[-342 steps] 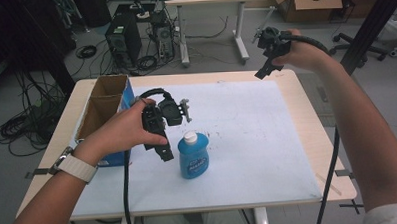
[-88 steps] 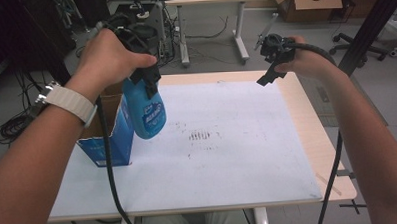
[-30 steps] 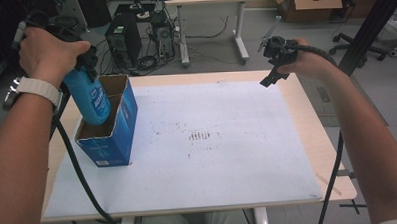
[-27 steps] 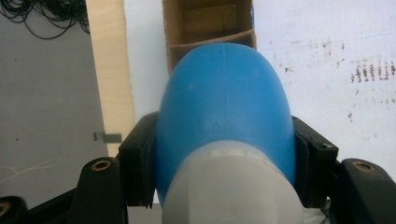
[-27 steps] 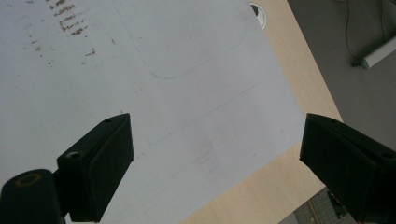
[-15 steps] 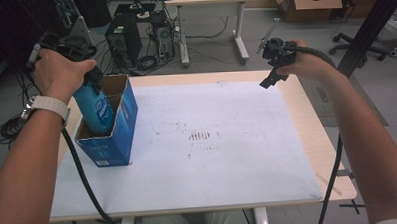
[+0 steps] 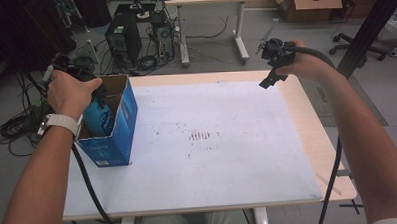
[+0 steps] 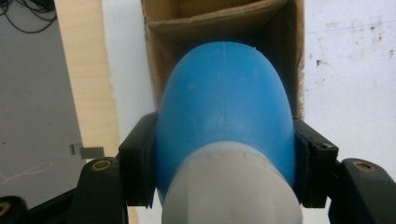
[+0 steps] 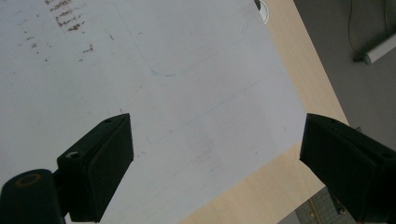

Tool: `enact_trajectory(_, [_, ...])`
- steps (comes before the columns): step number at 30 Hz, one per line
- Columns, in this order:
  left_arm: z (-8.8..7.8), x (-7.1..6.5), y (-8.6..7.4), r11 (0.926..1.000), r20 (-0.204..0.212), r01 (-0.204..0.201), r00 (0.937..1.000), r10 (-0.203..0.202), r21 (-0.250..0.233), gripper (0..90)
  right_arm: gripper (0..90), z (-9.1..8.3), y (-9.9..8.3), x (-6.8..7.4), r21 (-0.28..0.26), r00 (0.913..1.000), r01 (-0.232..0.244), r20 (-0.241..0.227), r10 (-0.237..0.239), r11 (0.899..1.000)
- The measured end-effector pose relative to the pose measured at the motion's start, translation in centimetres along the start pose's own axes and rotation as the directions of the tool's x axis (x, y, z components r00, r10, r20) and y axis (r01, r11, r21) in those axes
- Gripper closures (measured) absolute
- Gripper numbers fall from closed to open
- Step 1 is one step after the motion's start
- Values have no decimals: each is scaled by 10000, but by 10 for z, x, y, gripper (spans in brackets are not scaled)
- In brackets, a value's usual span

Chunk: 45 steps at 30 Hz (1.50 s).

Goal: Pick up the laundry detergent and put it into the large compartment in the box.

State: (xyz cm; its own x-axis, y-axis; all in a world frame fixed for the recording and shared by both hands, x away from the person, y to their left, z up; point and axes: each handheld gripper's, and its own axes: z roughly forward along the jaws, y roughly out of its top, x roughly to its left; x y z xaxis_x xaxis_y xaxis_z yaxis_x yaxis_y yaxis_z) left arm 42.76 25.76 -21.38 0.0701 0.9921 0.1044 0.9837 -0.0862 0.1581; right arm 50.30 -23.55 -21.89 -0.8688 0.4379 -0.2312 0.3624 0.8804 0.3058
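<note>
- The left tongs (image 8: 224, 172) are gripping a blue bottle (image 8: 226, 107) by its shoulders, both jaws pressing against its sides just below the white cap (image 8: 231, 191).
- The bottle is hanging partly inside the open blue box (image 7: 118, 126) at the desk's (image 7: 307, 138) left edge.
- The right tongs (image 9: 217, 158) are gaping wide and empty above the desk's far right corner.
- The left hand (image 7: 71, 92) is covering most of the left tongs in the high view; the bottle's lower end is sitting out of sight.
</note>
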Motion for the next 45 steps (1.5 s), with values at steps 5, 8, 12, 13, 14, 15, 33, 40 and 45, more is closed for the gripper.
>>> enact_trajectory(5, [11, 0, -2, 10000, -46, -63, 10000, 63, -54, 375, 97, 1, 0, 0, 20, 10000, -6, 4, 6, 10000])
enact_trajectory(8, [18, -2, -3, 9999, -100, -134, 9999, 133, -72, 375, 97, 1, 1, 0, 41, 10000, -10, 6, 10, 10000])
enact_trajectory(12, [25, -4, -3, 9997, -118, -228, 9997, 227, -105, 375, 97, 2, 1, 1, 35, 10000, 16, -24, -16, 10000])
enact_trajectory(13, [28, -4, -3, 9998, -119, -196, 9997, 194, -106, 375, 97, 2, 1, 1, 48, 10000, 22, -13, -22, 10000])
enact_trajectory(14, [31, -5, -3, 9996, -156, -242, 9996, 241, -120, 375, 97, 2, 0, 0, 40, 10000, -1, -7, 1, 10000])
enact_trajectory(15, [31, -5, -3, 9996, -156, -242, 9996, 241, -120, 375, 97, 2, 0, 0, 40, 10000, -1, -7, 1, 10000])
enact_trajectory(33, [60, -10, -5, 9993, -128, -370, 9992, 370, 0, 375, 97, 8, -3, -2, -11, 9999, -79, -107, 79, 10000])
enact_trajectory(40, [62, -12, -3, 9991, -155, -415, 9990, 415, 12, 374, 100, 8, -5, -3, -36, 9999, -148, -61, 148, 9999])
enact_trajectory(45, [62, -11, -3, 9984, -86, -553, 9984, 554, 92, 373, 100, 8, -5, -3, -29, 9999, -129, -83, 129, 9999])
